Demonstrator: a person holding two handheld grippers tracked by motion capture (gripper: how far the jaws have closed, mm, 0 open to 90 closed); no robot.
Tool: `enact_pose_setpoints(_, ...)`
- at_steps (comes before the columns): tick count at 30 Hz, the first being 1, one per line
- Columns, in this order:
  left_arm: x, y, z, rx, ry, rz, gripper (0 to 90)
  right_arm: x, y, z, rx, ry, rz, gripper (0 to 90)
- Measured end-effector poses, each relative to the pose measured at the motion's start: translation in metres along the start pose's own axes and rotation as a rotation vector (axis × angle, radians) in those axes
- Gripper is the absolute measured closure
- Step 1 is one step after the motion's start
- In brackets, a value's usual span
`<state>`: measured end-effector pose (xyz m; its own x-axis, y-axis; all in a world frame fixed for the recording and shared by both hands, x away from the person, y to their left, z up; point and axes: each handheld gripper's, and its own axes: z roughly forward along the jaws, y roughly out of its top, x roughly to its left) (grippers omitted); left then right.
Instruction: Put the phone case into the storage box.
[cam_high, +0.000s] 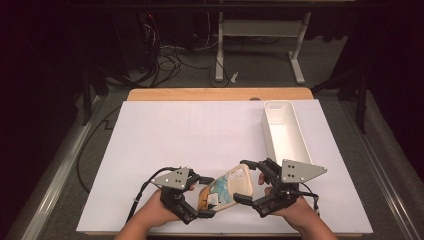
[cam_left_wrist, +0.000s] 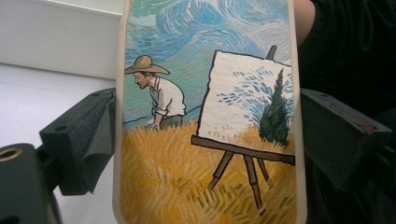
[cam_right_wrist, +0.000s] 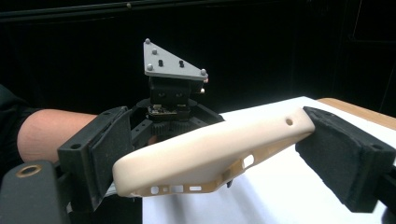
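Above table (cam_high: 150, 150), grippers clamping phone case (cam_high: 227, 187)

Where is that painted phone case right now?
In the high view the phone case is near the table's front edge, held up between the left gripper and the right gripper, with the white tray farther back on the right.

I see the phone case (cam_right_wrist: 210, 156) as smooth, matt cream plastic, its printed back (cam_left_wrist: 205, 140) looking like brushy, slightly glossy paint. The pads (cam_right_wrist: 348, 156) touching the case look like rough black foam. Beyond the case, the tray (cam_high: 285, 131) is smooth white plastic on a matt white sheet (cam_high: 200, 145) over wood (cam_high: 220, 94).
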<state>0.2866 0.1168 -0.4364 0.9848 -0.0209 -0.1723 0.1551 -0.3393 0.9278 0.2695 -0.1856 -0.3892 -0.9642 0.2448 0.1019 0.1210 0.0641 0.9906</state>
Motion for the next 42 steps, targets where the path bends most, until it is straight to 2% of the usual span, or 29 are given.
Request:
enact_pose_setpoints(10, -0.0006, -0.0002, 0.0008, -0.003, -0.002, 0.008, 11.6, 0.0008, 0.0004, -0.0005, -0.005, 0.003, -0.002, 12.8)
enact_pose_setpoints(11, 0.0003, -0.0004, 0.0004, -0.011, -0.023, -0.005, 11.6, 0.0002, 0.0004, -0.0009, -0.016, 0.021, 0.019, 11.9)
enact_pose_setpoints(13, 0.0011, -0.0006, -0.0006, -0.013, -0.047, -0.01, 11.7, 0.0, 0.0008, -0.001, -0.021, 0.04, 0.023, 10.8)
enact_pose_setpoints(20, 0.003, -0.0016, -0.0033, -0.021, -0.092, -0.019, 11.8, 0.0017, 0.0006, 0.0001, -0.027, 0.073, 0.015, 8.9)
enact_pose_setpoints(32, 0.002, -0.0015, -0.0024, -0.014, -0.074, -0.005, 11.7, 0.002, 0.0005, -0.0004, -0.03, 0.071, 0.006, 11.5)
enact_pose_setpoints(42, 0.0018, -0.0025, 0.0004, -0.004, -0.052, 0.001, 10.9, 0.0017, 0.0005, -0.0003, -0.023, 0.061, 0.026, 12.9)
